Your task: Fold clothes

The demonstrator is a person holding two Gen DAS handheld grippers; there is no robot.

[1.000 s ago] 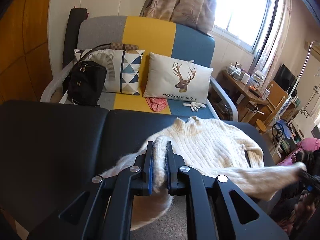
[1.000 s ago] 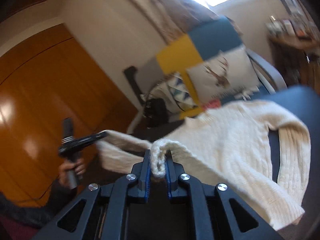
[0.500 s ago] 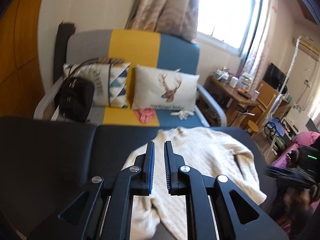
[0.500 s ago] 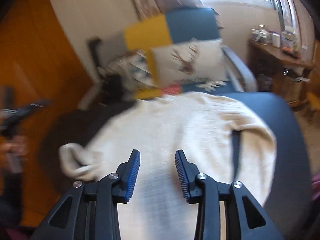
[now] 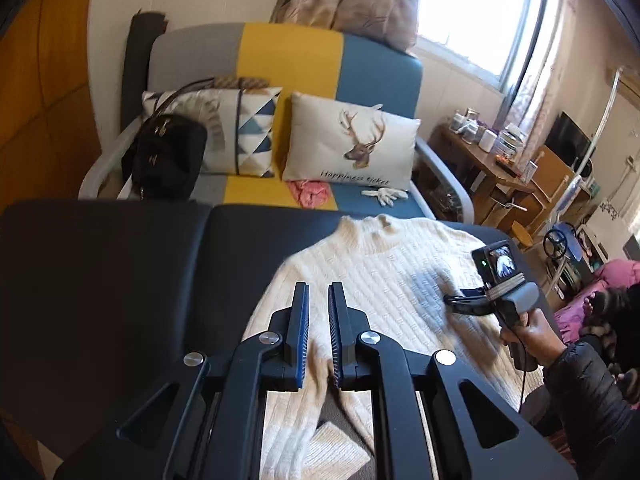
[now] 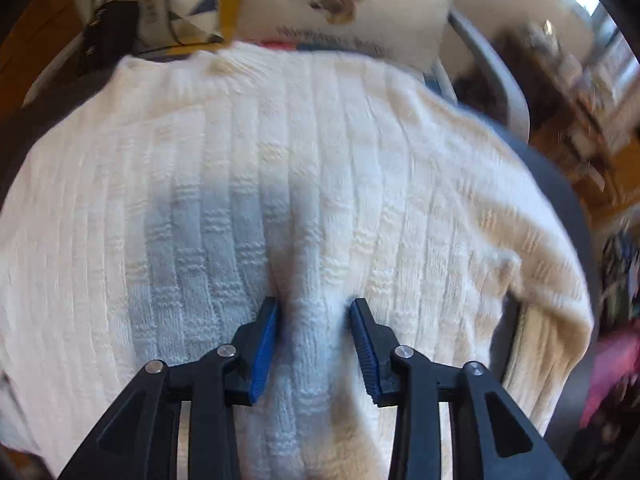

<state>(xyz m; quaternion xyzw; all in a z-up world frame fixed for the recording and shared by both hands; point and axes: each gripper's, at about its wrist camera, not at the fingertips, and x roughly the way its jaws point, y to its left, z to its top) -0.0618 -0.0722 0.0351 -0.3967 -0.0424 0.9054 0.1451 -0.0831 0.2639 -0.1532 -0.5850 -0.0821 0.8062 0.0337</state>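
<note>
Left wrist view: a black padded counter [image 5: 120,280] fills the foreground, and beyond it stands a sofa in grey, yellow and blue panels [image 5: 288,60] under a curtained window [image 5: 472,8]. On the sofa, past the claw's tips, lie a white cushion printed with a deer head [image 5: 352,148], a cushion with blue and grey triangles [image 5: 240,132] and a black handbag [image 5: 168,156]. The deer cushion carries a line of script that seems to read "Happiness ticket". Off to the right a wooden side table [image 5: 488,160] holds small jars. A cream ribbed knit sweater [image 5: 380,280] lies flat on the counter ahead of and below the left claw [image 5: 319,328], collar away from it. The claw's blue-padded jaws stand a narrow gap apart, holding nothing, poised over the near sleeve. To its right, the person's hand [image 5: 532,340] in a dark sleeve grips the right claw's handle, whose black tip rests on the sweater's chest.

Right wrist view: the sweater [image 6: 320,160] fills nearly the whole picture, with blurred sofa cushions beyond the collar. The right claw [image 6: 314,320] is spread wide, both blue pads pressed into the knit, a raised ridge of fabric between them but not pinched.
</note>
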